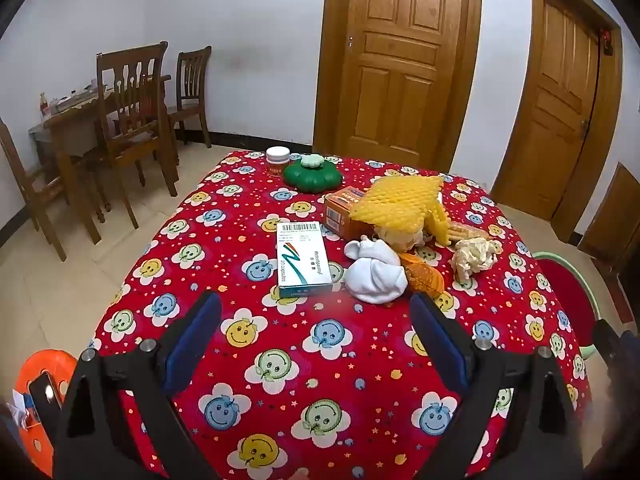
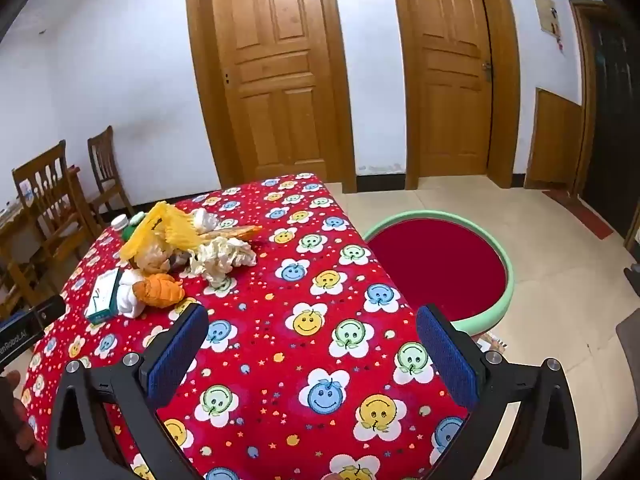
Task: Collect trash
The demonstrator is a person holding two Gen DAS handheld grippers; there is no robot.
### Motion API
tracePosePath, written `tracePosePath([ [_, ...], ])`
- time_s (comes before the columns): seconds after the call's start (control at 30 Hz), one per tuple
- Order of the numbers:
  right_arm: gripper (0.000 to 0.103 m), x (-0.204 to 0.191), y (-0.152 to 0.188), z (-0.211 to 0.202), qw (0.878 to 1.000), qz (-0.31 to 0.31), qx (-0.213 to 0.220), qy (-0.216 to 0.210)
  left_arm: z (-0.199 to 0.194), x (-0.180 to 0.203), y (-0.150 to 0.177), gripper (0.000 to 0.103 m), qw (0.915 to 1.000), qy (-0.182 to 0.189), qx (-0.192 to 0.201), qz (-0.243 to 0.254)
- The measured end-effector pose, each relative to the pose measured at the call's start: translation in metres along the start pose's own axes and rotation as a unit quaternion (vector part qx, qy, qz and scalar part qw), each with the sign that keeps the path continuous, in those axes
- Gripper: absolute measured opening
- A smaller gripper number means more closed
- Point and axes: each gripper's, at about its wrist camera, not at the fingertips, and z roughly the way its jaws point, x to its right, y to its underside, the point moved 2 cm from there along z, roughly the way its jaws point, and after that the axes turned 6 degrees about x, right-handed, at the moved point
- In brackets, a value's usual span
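Both the left tongs and right tongs are hanging released and empty; the trash pile, mid-frame right, is waiting, so reaching forward is probably coming next.

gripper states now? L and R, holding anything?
Left gripper: open, empty, above the tablecloth.
Right gripper: open, empty, above the same cloth.
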Motion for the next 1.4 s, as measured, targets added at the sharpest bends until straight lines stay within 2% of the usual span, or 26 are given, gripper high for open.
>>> tracePosePath([
  [0.23,0.103,-0.0021,0.0007,-0.0036,1.000,-0.005,0.003,-0.005,0.0031,0.0029,-0.0001,0.094,1.0000,-0.001,-0.007,0.000],
  [0.57,0.103,0.0020,0.0048,0.0040,1.000,0.004,-0.017,0.003,-0.0001,0.0028,-0.0009,0.094,1.0000,-0.002,-0.007,-0.002],
  [1.4,0.103,0.0002,0.0071,0.0034,1.000,0.003,-0.016,0.002,0.0046,-0.0012,0.0025,0.094,0.9999,-0.001,-0.010,-0.007],
])
